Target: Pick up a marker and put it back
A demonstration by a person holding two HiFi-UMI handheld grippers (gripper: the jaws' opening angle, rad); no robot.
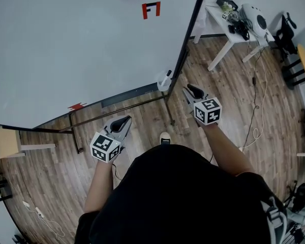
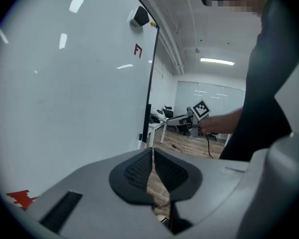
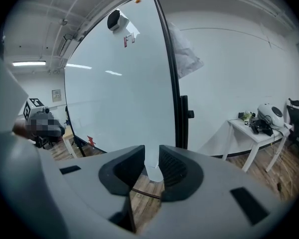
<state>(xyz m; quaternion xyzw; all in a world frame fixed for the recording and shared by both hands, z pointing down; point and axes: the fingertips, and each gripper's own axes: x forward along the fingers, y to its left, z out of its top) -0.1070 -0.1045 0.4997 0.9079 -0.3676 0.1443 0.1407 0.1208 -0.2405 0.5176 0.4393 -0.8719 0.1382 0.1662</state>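
A white marker with a dark cap [image 1: 167, 75] stands in a small white holder [image 1: 163, 83] at the lower right edge of the whiteboard [image 1: 81, 44]. My right gripper [image 1: 191, 90] hovers just right of the holder, apart from it, open with a narrow gap and nothing between its pads. In the right gripper view the white holder [image 3: 153, 173] shows through the gap of the right gripper [image 3: 151, 156], farther off. My left gripper [image 1: 125, 120] hangs lower left over the floor. In the left gripper view its tips meet, so the left gripper [image 2: 153, 152] is shut and empty.
The whiteboard's black frame post [image 1: 185, 44] and stand legs [image 1: 122, 108] cross the wooden floor. A white table [image 1: 234, 29] with a helmet and gear stands at the back right, with cables [image 1: 256, 111] on the floor. A small wooden table [image 1: 7, 142] is at the left.
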